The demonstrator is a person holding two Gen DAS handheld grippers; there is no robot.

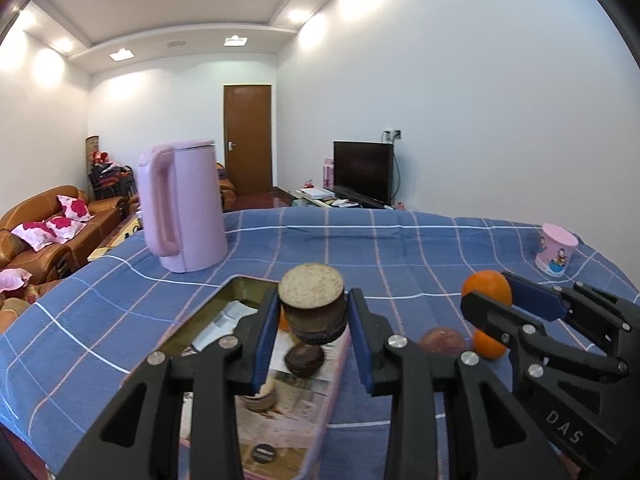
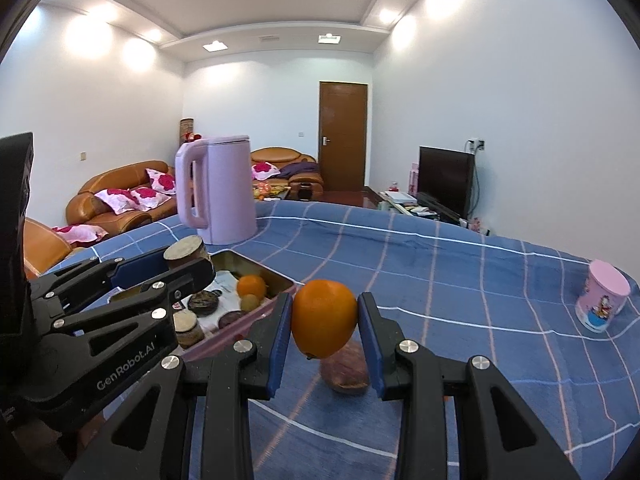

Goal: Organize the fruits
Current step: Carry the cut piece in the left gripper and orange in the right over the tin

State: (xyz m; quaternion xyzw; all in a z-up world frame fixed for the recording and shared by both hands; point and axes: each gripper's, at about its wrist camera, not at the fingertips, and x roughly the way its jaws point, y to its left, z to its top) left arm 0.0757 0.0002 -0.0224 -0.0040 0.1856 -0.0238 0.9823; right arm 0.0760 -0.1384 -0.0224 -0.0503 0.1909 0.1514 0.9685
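Note:
My left gripper (image 1: 313, 312) is shut on a brown round fruit with a cut tan top (image 1: 312, 300) and holds it above a pink metal tray (image 1: 320, 416). The tray (image 2: 276, 304) holds a small orange (image 2: 251, 286), a kiwi (image 2: 250, 302) and several dark round pieces. My right gripper (image 2: 324, 320) is shut on an orange (image 2: 324, 318), held above the blue checked cloth to the right of the tray. It also shows in the left wrist view (image 1: 486, 288). A reddish fruit (image 2: 346, 372) lies on the cloth below it. Another orange (image 1: 488, 346) lies beside it.
A pink kettle (image 1: 184, 208) stands behind the tray at the far left of the table. A pink printed cup (image 1: 556, 252) stands at the far right edge. The blue checked cloth (image 1: 400, 248) covers the table. Sofas, a door and a television are beyond.

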